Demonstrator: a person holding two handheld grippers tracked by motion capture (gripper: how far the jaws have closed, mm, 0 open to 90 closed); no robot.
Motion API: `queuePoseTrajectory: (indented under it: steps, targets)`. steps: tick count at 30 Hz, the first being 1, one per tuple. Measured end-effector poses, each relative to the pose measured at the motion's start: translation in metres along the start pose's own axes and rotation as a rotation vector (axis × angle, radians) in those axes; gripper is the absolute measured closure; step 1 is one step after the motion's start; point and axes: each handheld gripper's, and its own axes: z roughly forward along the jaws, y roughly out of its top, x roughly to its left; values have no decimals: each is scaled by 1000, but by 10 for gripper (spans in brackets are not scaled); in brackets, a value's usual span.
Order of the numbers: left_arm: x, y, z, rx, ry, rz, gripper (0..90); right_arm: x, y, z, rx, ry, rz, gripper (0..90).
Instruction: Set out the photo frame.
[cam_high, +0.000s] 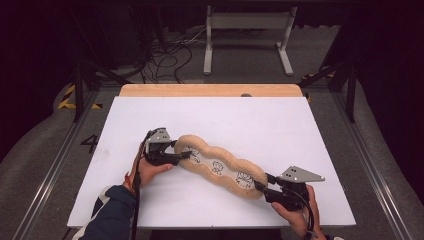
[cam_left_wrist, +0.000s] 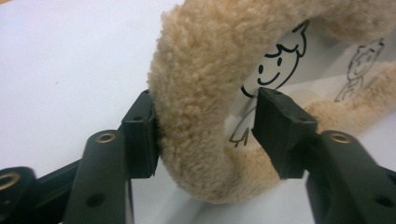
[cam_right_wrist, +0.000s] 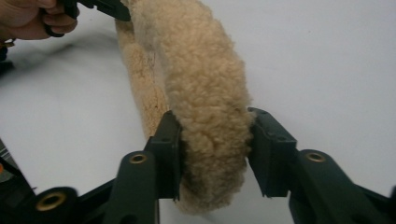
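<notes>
My right hand (cam_high: 295, 212) is cut off at the bottom edge; fuzzy frame's (cam_high: 220, 165) doodles are too small to read from above.

Black gripper (cam_high: 182, 156) jaws with brass screw inserts; grey triangular top plates; dark blue sleeve (cam_high: 112, 212), white stripe.

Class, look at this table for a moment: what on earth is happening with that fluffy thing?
A person works at a white table with a gripper in each hand. A long tan fleece frame with line-drawn figures in its middle lies across the table. The left gripper straddles one end of its fleece rim, one finger against the rim and the other inside the frame, apart from it. The right gripper is shut on the opposite end. The frame rests on the table.
</notes>
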Motion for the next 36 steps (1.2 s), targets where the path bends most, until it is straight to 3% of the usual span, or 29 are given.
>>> queuePoseTrajectory:
  steps: [3, 8, 13, 18, 28, 36]
  targets:
    - [0, -2, -4, 5, -5, 13, 522, -2, 1, 1, -7, -18, 0, 636]
    - [-11, -8, -12, 22, 37, 41, 587, -14, 5, 6, -19, -34, -19, 649]
    - [-24, -15, -18, 19, 76, 33, 623, -26, 10, 14, -40, -61, -53, 648]
    - [-32, -17, -23, 28, 111, 36, 622, -34, 14, 22, -38, -33, -69, 634]
    - [-32, -24, -34, 37, 151, 10, 622, -29, 23, 40, -26, -23, -104, 580]
    - [-30, -29, -40, 15, 169, -41, 617, -27, 29, 52, -33, -14, -115, 567]
